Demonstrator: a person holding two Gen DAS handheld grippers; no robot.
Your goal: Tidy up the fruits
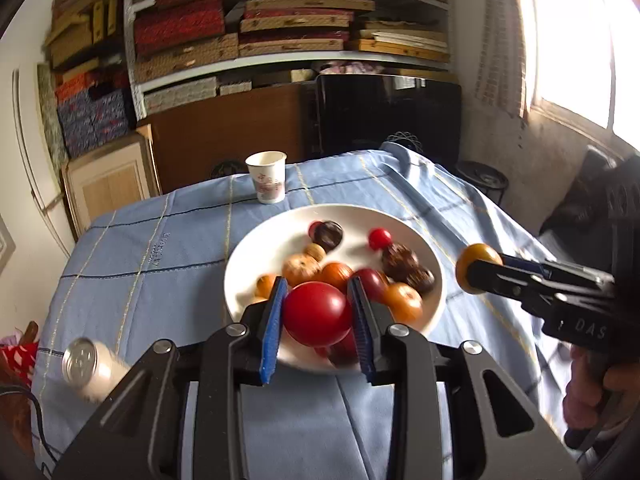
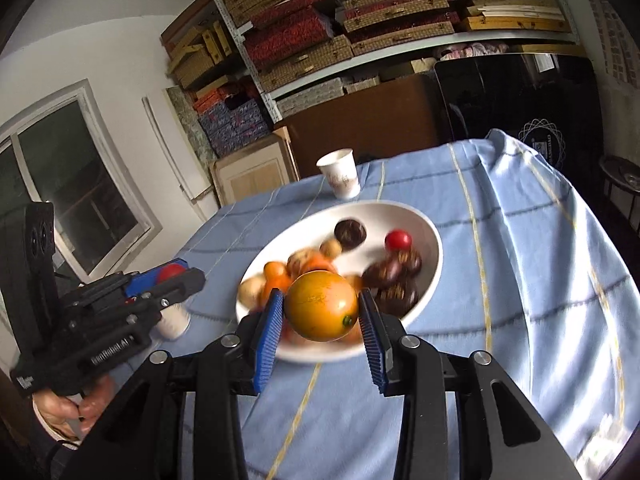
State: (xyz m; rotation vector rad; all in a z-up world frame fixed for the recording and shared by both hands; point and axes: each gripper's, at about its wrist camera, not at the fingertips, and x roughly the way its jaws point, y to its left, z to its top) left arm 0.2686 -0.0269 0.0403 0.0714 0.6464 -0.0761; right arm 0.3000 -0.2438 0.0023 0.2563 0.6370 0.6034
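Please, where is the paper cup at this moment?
The paper cup stands upright on the blue tablecloth, just beyond the far rim of the white plate; in both wrist views it is in the upper middle.

Red fruit (image 1: pixel 316 314), orange fruit (image 2: pixel 322 306). White plate (image 1: pixel 256 256), white printed cup (image 1: pixel 267 176). Pale blue checked cloth (image 1: pixel 160 248), yellow and dark lines.

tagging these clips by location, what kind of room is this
Probably a lived-in room at home that doubles as storage: a table under a blue checked cloth with a white plate of fruit, metal shelves stacked with flat patterned boxes, and a window.
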